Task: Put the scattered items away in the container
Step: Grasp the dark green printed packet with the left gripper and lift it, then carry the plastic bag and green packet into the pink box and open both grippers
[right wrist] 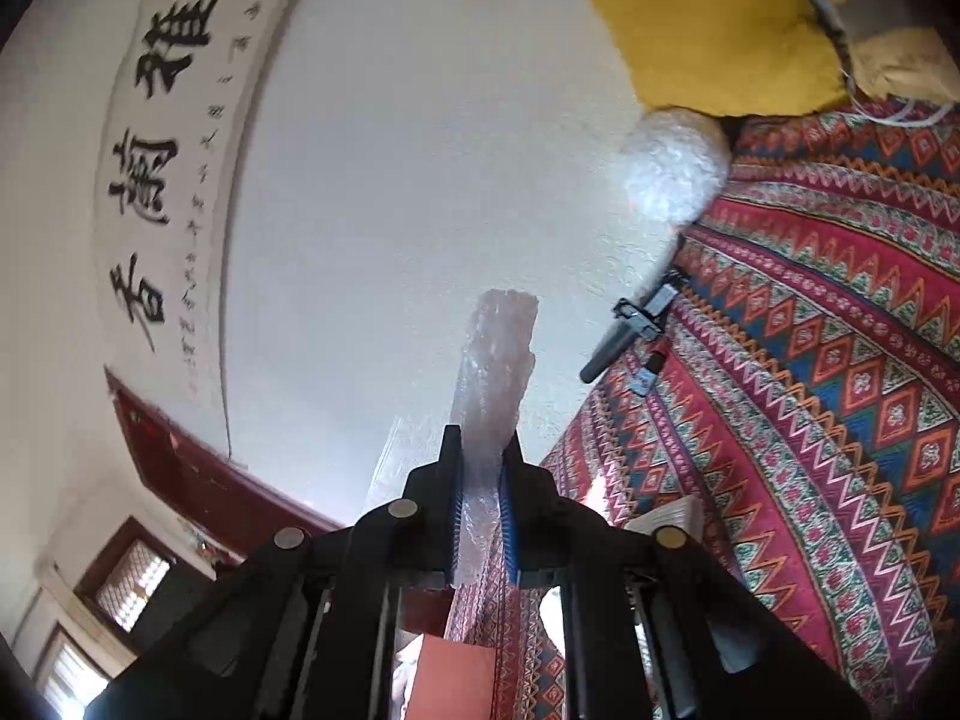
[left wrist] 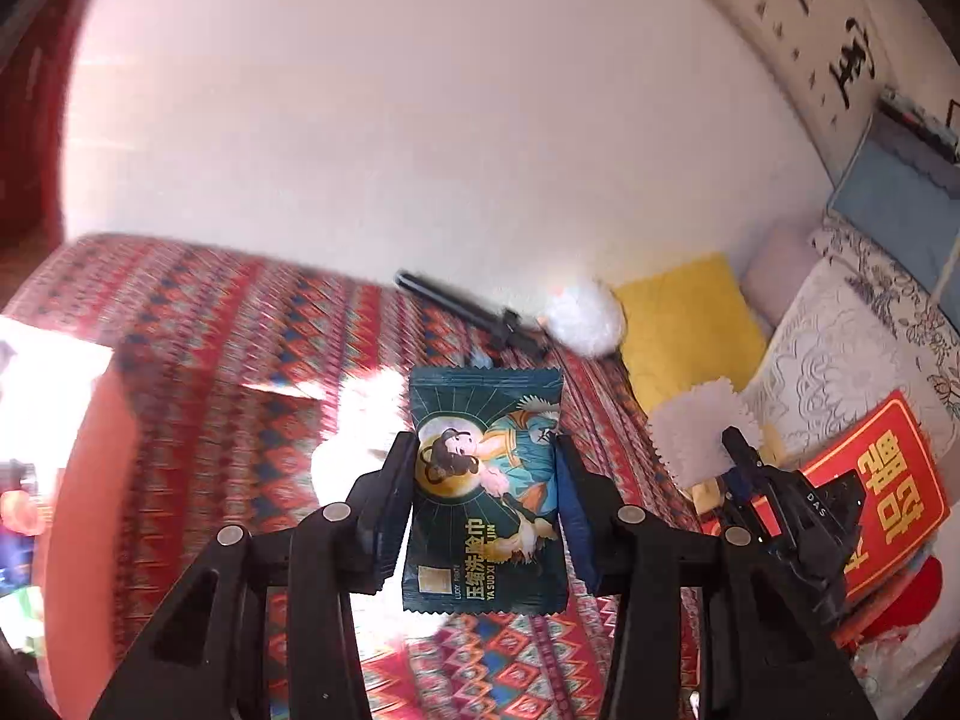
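Clamping a dark teal printed sachet (left wrist: 486, 492) by its side edges, the left gripper (left wrist: 487, 468) holds it upright above the red patterned bedspread (left wrist: 210, 360). Right gripper (right wrist: 480, 480) pinches a clear crinkled wrapper (right wrist: 495, 372), long axis forward. Container not identifiable.

A glossy printed foil sachet (left wrist: 486, 492) is shining between matt black plastic fingers (left wrist: 396, 480). Crinkled clear plastic wrap (right wrist: 495, 396) is glinting. Woven patterned cloth (left wrist: 240, 360) is looking matt beside a rough plastered wall (left wrist: 420, 120).
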Tool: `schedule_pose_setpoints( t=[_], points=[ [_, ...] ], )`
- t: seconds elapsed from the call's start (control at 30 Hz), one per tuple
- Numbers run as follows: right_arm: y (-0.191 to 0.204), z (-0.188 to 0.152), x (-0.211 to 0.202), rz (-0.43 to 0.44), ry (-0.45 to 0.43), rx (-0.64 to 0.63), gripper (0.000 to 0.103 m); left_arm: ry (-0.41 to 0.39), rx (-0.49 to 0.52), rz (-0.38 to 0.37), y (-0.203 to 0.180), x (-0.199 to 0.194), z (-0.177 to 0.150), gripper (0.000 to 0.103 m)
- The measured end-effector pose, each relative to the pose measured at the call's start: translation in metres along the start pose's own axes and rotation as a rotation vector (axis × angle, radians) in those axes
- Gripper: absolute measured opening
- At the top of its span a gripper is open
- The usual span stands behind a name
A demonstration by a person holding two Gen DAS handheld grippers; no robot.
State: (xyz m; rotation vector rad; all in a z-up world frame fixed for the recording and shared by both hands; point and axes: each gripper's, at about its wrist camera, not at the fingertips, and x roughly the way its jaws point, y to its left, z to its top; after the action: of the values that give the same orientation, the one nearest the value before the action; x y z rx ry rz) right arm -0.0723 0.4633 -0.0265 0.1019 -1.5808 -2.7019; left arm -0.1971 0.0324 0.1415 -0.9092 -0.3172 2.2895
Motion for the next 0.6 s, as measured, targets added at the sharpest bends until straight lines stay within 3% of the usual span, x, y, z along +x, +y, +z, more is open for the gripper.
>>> schedule_pose_setpoints(
  t=[0.1,0.2,0.27,0.33,0.47,0.5,0.53,0.6],
  points=[
    [0.057,-0.043,0.024,0.097,0.116,-0.13,0.01,-0.196,-0.04,0.219,0.075,-0.104,-0.002,0.042],
    [0.12,-0.117,0.058,0.213,0.301,-0.268,0.01,-0.296,-0.129,0.357,0.155,-0.161,-0.014,0.042],
    [0.155,-0.176,0.076,0.28,0.441,-0.321,0.01,-0.321,-0.189,0.358,0.195,-0.173,-0.029,0.042],
    [0.183,-0.236,0.101,0.338,0.571,-0.337,0.01,-0.286,-0.243,0.306,0.226,-0.169,-0.042,0.042],
    [0.214,-0.332,0.16,0.326,0.75,-0.381,0.01,-0.167,-0.225,0.291,0.251,-0.146,-0.043,0.043],
    [0.218,-0.352,0.178,0.318,0.803,-0.399,0.012,-0.16,-0.22,0.308,0.254,-0.146,-0.044,0.051],
    [0.22,-0.369,0.195,0.269,0.838,-0.446,0.013,-0.167,-0.225,0.334,0.255,-0.148,-0.044,0.065],
    [0.22,-0.389,0.221,0.078,0.811,-0.593,0.032,-0.219,-0.246,0.373,0.258,-0.163,-0.046,0.085]
  ],
)
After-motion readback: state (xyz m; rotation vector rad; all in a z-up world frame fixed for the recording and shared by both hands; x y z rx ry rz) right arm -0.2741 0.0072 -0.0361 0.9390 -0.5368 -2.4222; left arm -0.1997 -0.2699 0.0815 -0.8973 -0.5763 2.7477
